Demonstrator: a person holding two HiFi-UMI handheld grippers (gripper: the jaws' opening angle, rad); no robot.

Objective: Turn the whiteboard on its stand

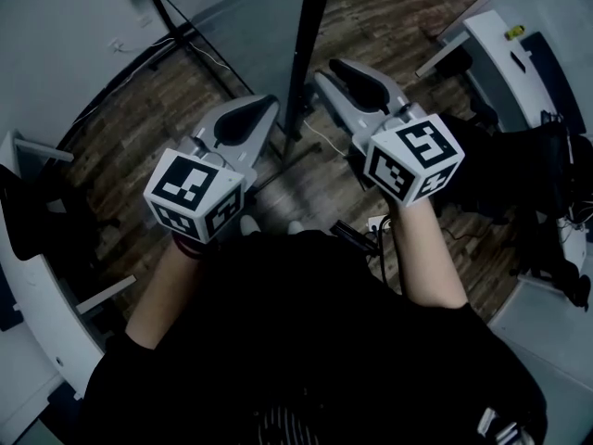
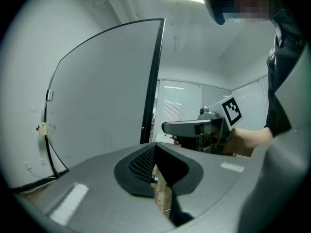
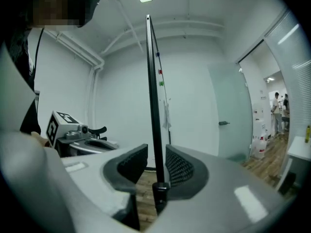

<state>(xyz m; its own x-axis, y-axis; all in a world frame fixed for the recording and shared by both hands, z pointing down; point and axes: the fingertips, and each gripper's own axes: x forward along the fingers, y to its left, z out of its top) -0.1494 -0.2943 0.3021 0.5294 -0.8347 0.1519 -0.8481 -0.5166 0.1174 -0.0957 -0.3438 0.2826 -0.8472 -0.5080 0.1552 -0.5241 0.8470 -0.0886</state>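
Observation:
The whiteboard [image 1: 236, 26] stands edge-on in front of me, its black frame edge [image 1: 301, 63] running down between the two grippers. In the right gripper view that frame edge [image 3: 154, 106] passes upright between the jaws of my right gripper [image 3: 156, 160], which stand open with a gap at the left pad and none pressing. My right gripper [image 1: 326, 72] sits just right of the frame in the head view. My left gripper [image 1: 264, 108] hangs left of the frame, apart from it. Its jaws [image 2: 155, 148] are shut with nothing held, and the board face [image 2: 102, 91] rises beyond them.
Wooden floor [image 1: 139, 128] lies below. White desks stand at the left [image 1: 37, 276] and right [image 1: 505, 54], with dark equipment [image 1: 519, 170] by the right one. A cable [image 2: 48, 149] runs down the left wall. People stand far off at a doorway [image 3: 279, 113].

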